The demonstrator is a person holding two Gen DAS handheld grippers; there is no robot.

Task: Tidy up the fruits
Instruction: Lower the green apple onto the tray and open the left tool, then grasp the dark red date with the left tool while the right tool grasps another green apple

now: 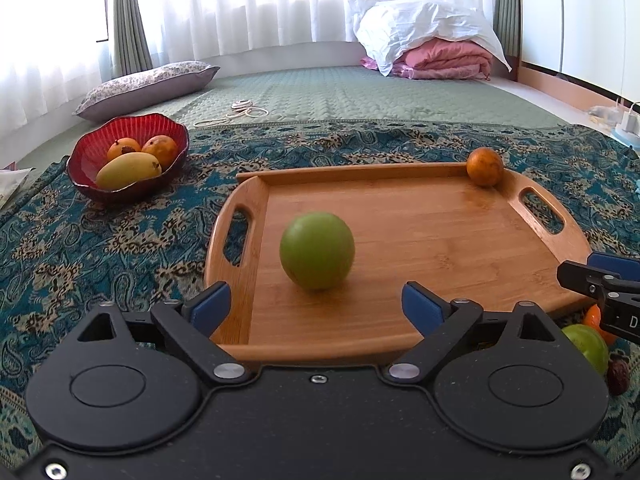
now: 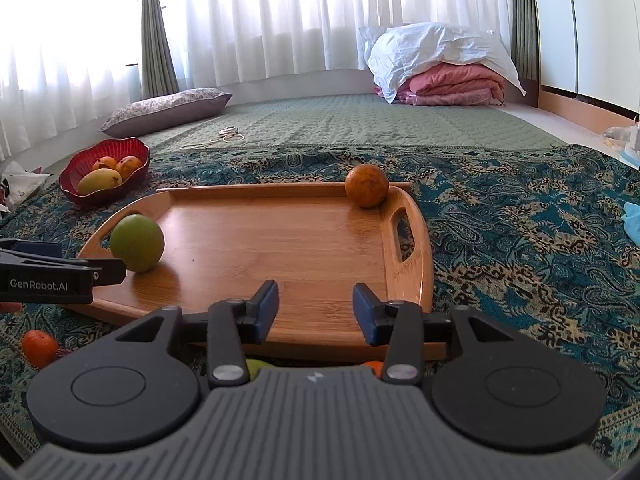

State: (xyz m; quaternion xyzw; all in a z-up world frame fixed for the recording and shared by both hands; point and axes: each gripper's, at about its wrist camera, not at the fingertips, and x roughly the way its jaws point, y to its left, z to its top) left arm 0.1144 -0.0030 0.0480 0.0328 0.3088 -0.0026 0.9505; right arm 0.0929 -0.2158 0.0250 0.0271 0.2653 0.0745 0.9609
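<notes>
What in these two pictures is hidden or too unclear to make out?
- Left wrist view: a green fruit, an orange fruit and a dark red lump beside the wooden tray are partly covered by the gripper bodies.
- Right wrist view: a green fruit and an orange one show only as slivers behind the right gripper.
- Small white items at the far right edge are too small to identify.

You have a green fruit (image 1: 317, 251) and an orange-brown fruit (image 1: 484, 167) on a honey-coloured wooden tray (image 1: 440, 232), which lies on a teal cloth (image 1: 100, 240) patterned with tan and black paisley. Your red bowl (image 1: 86, 158) holds a yellow-green mango (image 1: 128, 170) and two orange fruits. Both your grippers are black with blue pads (image 2: 266, 312).
</notes>
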